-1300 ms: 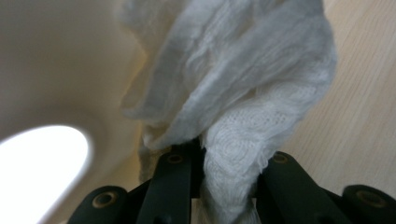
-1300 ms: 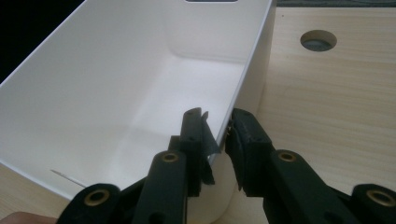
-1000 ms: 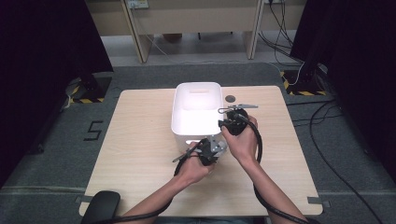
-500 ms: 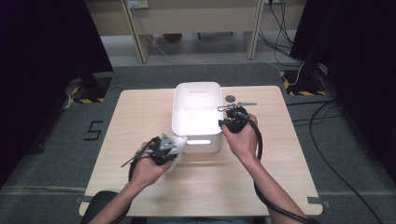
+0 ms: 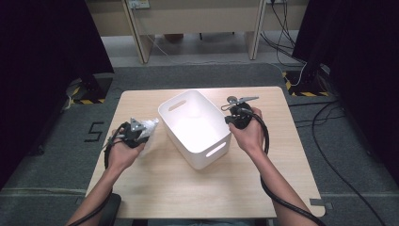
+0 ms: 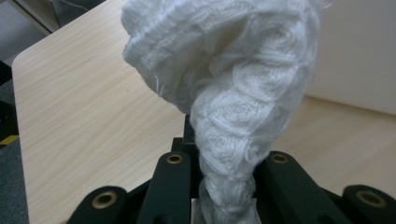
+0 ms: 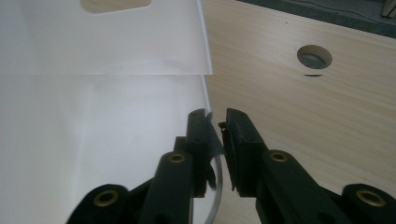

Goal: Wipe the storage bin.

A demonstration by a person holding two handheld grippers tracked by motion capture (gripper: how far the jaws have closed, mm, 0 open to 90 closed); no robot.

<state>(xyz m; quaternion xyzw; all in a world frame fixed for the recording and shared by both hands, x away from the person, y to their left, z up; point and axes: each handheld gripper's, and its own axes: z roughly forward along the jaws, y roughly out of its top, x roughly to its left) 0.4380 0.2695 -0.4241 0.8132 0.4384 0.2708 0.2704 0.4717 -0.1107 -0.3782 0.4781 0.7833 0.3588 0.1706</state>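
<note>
The left hand-held gripper [image 5: 134,134] is clamping its jaws tight on a white cloth [image 6: 224,93]; in the left gripper view the twisted tail of the cloth is running down between the two black jaws, and the bunched, looped fabric is billowing above them. From the high view, this hand-held gripper is hovering over the left part of the surface [image 5: 160,188], with the cloth [image 5: 148,126] sticking out toward the white bin [image 5: 195,127], apart from it.

The right hand-held gripper [image 5: 237,115] is sitting at the bin's right-hand rim. In the right gripper view its jaws [image 7: 215,123] are straddling the thin bin wall [image 7: 205,70], one jaw inside and one outside. They have just been closing, with the rim between them. A narrow gap is showing beside the outer jaw, so the pads are not pressing on the wall.

The bin is standing at an angle in the middle of the surface, open side up, a handle slot showing in each of its two end walls. Its inside is showing plain white. A round hole [image 7: 314,57] is showing in the surface just beyond the right hand-held gripper. The person's forearms are reaching in from the near edge.
</note>
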